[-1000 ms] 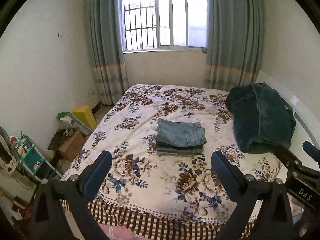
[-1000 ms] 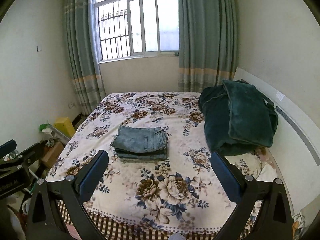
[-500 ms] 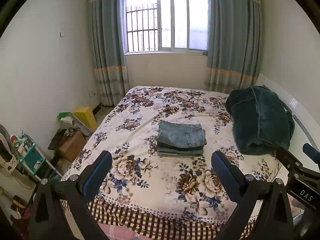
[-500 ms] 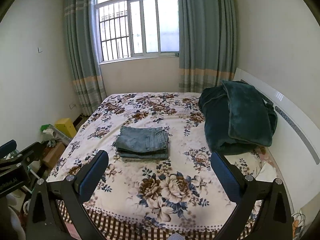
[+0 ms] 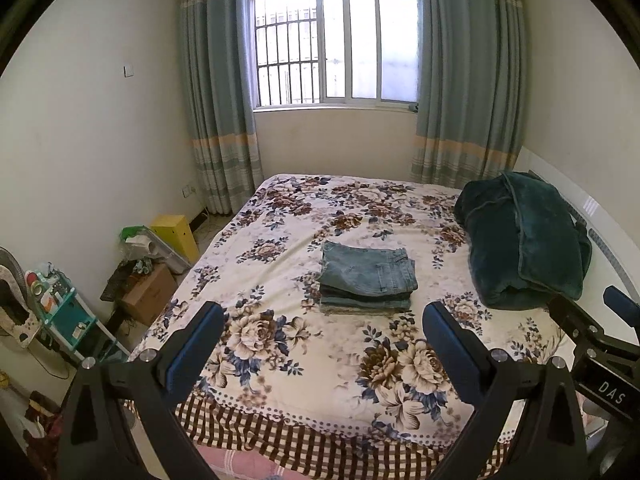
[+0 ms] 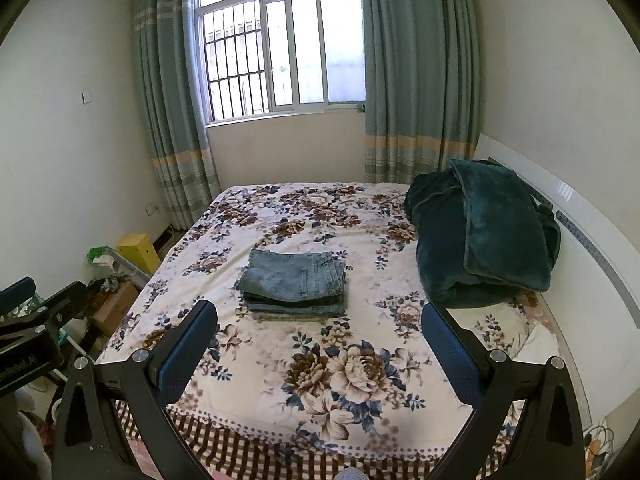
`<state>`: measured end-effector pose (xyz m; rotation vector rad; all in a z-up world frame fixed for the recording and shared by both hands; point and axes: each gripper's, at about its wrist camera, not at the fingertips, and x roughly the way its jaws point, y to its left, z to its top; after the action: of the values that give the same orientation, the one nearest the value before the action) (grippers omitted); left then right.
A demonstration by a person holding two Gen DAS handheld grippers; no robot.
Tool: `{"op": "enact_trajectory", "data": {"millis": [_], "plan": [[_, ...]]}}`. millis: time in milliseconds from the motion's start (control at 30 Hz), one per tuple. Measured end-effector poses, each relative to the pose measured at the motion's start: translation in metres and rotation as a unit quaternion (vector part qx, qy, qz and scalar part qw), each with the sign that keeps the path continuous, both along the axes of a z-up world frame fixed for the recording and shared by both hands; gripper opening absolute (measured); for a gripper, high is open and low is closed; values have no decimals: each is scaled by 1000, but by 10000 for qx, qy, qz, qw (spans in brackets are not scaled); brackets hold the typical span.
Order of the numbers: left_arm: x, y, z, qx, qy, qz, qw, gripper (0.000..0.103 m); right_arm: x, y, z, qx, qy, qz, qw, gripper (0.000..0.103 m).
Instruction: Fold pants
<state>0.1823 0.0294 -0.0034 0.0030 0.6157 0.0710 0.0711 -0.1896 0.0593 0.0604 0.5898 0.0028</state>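
A pair of blue jeans [image 5: 367, 280] lies folded in a neat stack at the middle of the floral bed [image 5: 280, 216]; it also shows in the right wrist view [image 6: 295, 281]. My left gripper [image 5: 323, 334] is open and empty, held back over the bed's near edge, well short of the jeans. My right gripper [image 6: 319, 330] is also open and empty at the same distance. Each gripper's body shows at the edge of the other's view.
A dark green blanket [image 5: 524, 240] is heaped at the bed's right side by the white headboard [image 6: 592, 240]. Left of the bed on the floor stand a yellow box [image 5: 176, 234], a cardboard box [image 5: 150, 294] and a teal shelf [image 5: 60, 316]. Window and curtains are behind.
Both grippers have tilted down slightly, so the bed and jeans sit a little higher in both views. Both stay open; the jeans have not moved.
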Motion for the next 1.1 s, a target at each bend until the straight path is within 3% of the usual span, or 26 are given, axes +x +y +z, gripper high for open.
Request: {"op": "enact_trajectory", "data": {"millis": [1100], "plan": [[-5,5,13,-27,-86,-10,10000,102,4,7,10,47,-76,87,9999,103]]}}
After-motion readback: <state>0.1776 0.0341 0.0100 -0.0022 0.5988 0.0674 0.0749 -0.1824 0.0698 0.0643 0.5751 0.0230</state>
